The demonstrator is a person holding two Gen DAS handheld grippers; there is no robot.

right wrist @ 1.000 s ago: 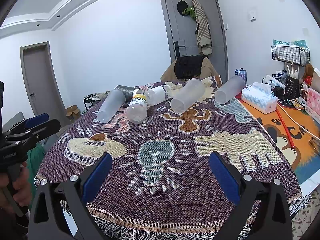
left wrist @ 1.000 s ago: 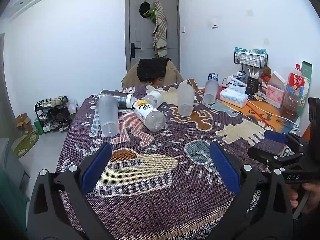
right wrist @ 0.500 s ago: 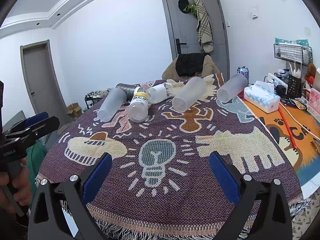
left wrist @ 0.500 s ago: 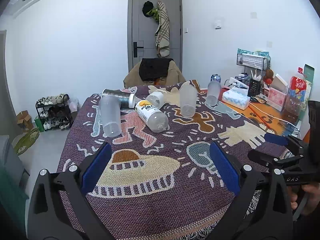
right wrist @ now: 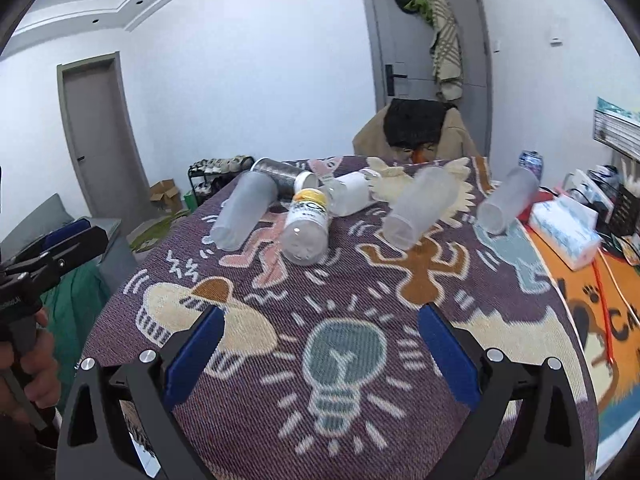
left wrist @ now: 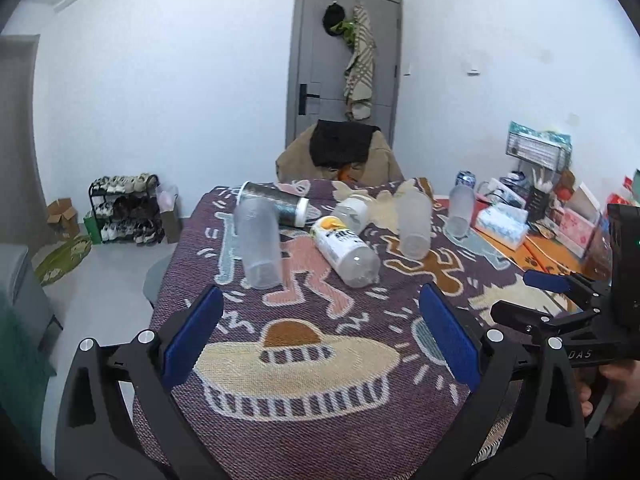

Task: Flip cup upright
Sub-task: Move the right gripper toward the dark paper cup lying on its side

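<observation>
Cups of frosted translucent plastic [left wrist: 258, 250] lie toppled on the patterned table [left wrist: 304, 364]; nothing has moved, though left tongs [left wrist: 320, 344] and right tongs [right wrist: 322, 354], both spread empty, have edged nearer.

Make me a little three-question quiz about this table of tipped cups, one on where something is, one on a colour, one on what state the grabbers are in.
1. Where does the tissue box sit?
A. on the orange mat at the table's right edge
B. among the cups
C. on the shoe rack

2. What colour is the cap of the labelled bottle?
A. red
B. yellow
C. green

3. How are the left gripper and right gripper?
A. both shut on cups
B. one open, one shut
C. both open, holding nothing

Answers: 1 A, the box lies on the orange mat. 2 B, its far end is yellow. 3 C, only tablecloth shows between the blue pads.
</observation>
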